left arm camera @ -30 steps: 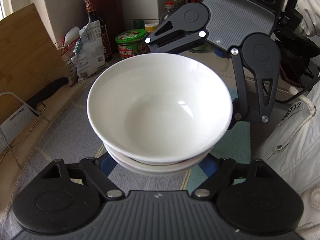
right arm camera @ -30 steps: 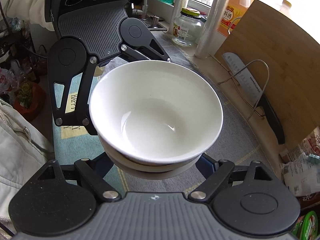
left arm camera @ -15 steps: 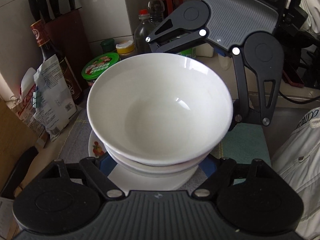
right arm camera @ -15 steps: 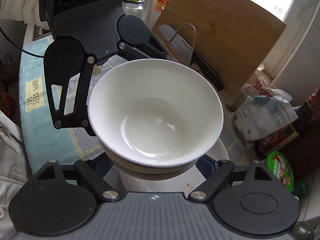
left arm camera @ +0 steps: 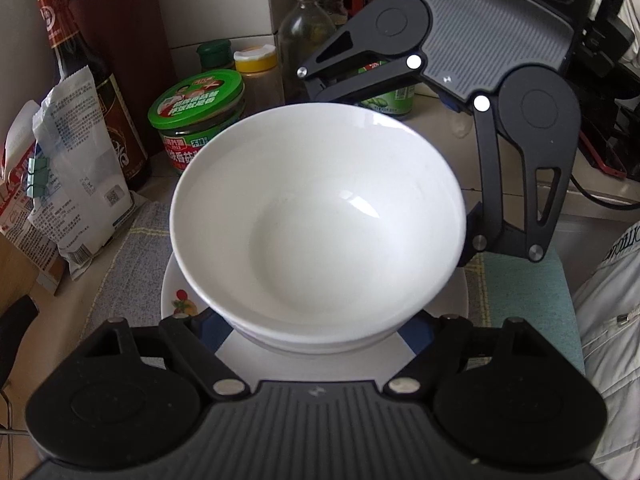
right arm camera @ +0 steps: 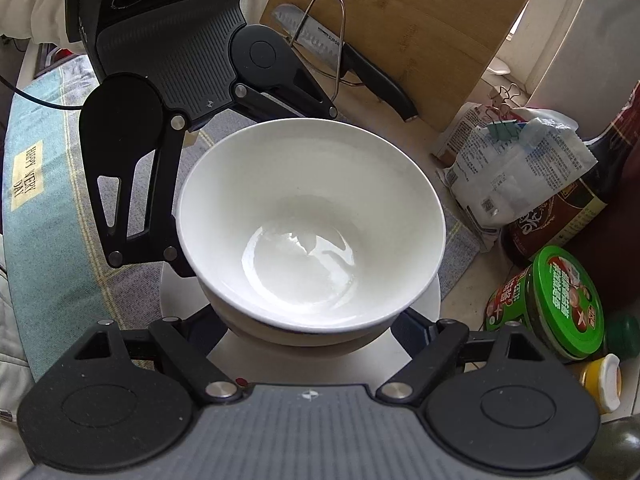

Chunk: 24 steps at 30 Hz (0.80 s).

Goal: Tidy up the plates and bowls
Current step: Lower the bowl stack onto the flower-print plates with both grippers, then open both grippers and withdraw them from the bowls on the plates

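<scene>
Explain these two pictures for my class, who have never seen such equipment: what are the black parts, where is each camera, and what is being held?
A person holds a two-fingered black gripper in each hand, each with its own forward-looking camera. The left gripper and right gripper face each other and together clasp a stack of white bowls from opposite sides. Each picture shows the other gripper across the bowls. Below them a white plate lies on a checked cloth. Nearby stand a green-lidded jar, a dark sauce bottle, a knife and a wooden board.

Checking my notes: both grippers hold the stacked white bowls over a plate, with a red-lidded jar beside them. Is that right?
Not quite: the jar has a green lid, as the left wrist view shows. The rest holds: the left gripper and right gripper hold the stacked white bowls over the plate.
</scene>
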Each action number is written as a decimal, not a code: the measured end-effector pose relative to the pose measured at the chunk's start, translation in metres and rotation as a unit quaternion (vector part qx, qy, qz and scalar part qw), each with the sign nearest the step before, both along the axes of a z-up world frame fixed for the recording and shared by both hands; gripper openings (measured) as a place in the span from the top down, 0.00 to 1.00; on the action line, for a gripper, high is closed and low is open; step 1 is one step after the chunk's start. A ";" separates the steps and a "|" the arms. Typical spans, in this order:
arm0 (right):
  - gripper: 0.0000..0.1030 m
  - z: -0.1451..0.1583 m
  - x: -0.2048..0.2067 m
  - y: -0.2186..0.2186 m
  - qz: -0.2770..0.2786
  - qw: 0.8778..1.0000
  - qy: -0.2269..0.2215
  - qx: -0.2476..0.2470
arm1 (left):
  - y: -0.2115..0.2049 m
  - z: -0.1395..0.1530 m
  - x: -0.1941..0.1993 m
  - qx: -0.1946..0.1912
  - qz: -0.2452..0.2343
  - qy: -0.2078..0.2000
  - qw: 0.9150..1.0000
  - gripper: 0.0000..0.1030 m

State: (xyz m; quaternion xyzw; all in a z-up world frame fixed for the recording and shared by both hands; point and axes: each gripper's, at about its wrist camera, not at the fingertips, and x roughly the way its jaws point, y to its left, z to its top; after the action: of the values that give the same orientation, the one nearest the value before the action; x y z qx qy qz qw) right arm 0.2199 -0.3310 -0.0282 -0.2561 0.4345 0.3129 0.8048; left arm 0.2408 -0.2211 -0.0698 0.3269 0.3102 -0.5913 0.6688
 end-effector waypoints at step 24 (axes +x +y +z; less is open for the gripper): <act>0.00 0.017 -0.032 -0.002 -0.125 0.992 -0.019 0.012 | 0.090 0.036 -0.043 -0.147 0.186 -0.034 0.971 0.01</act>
State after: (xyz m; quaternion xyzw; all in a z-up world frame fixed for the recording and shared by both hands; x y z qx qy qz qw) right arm 0.1881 -0.3326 -0.0108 -0.1963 0.4437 0.2102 0.8488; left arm 0.1974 -0.1310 -0.0340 0.1816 0.2522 -0.4843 0.8178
